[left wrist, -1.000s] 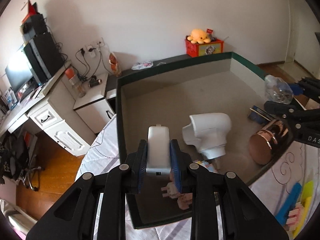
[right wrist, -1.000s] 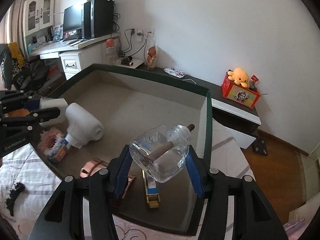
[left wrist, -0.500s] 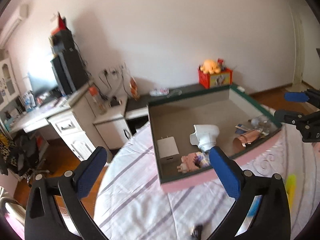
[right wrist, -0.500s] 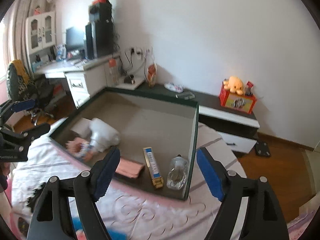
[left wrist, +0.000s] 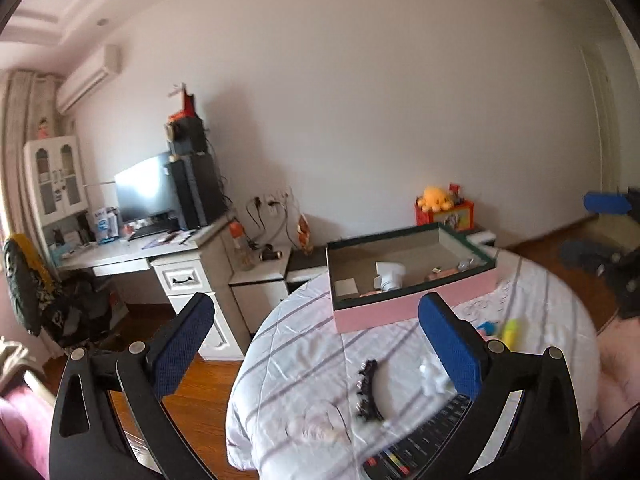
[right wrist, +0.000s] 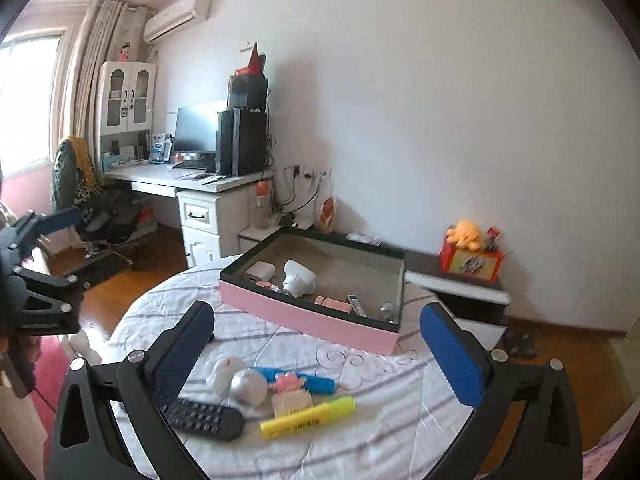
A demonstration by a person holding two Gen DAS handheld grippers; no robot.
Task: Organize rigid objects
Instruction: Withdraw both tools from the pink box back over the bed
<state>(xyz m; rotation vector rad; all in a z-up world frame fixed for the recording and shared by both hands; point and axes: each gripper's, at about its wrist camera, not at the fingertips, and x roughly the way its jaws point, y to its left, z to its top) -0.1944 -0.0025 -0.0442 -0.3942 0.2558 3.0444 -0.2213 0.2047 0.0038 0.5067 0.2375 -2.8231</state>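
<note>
A pink box (left wrist: pixel 412 308) (right wrist: pixel 304 318) with a dark green rim sits on the far side of the round table. Inside lie a white charger (right wrist: pixel 260 270), a white elbow-shaped part (right wrist: pixel 298 278), a copper cup (right wrist: pixel 330 302), a glass bottle (right wrist: pixel 387 311) and a narrow blue box (right wrist: pixel 356 305). My left gripper (left wrist: pixel 316 354) is open and empty, held well back from the box. My right gripper (right wrist: pixel 316 352) is open and empty above the near table. Near it lie a black remote (right wrist: pixel 204 418), a yellow highlighter (right wrist: pixel 308 416), a blue marker (right wrist: pixel 296 378), a silver ball (right wrist: pixel 248 386) and a black hair clip (left wrist: pixel 368 392).
The table has a white striped cloth (right wrist: pixel 360 436). A white desk (right wrist: pixel 192 184) with a monitor and speakers stands at the back left, with a chair (right wrist: pixel 80 184) beside it. A low dark cabinet carries a red box with a yellow plush toy (right wrist: pixel 466 250). The floor is wood.
A second ago my left gripper held the white charger and my right the glass bottle, both over the box. Both items now lie in the box, and both grippers have opened and pulled back.
</note>
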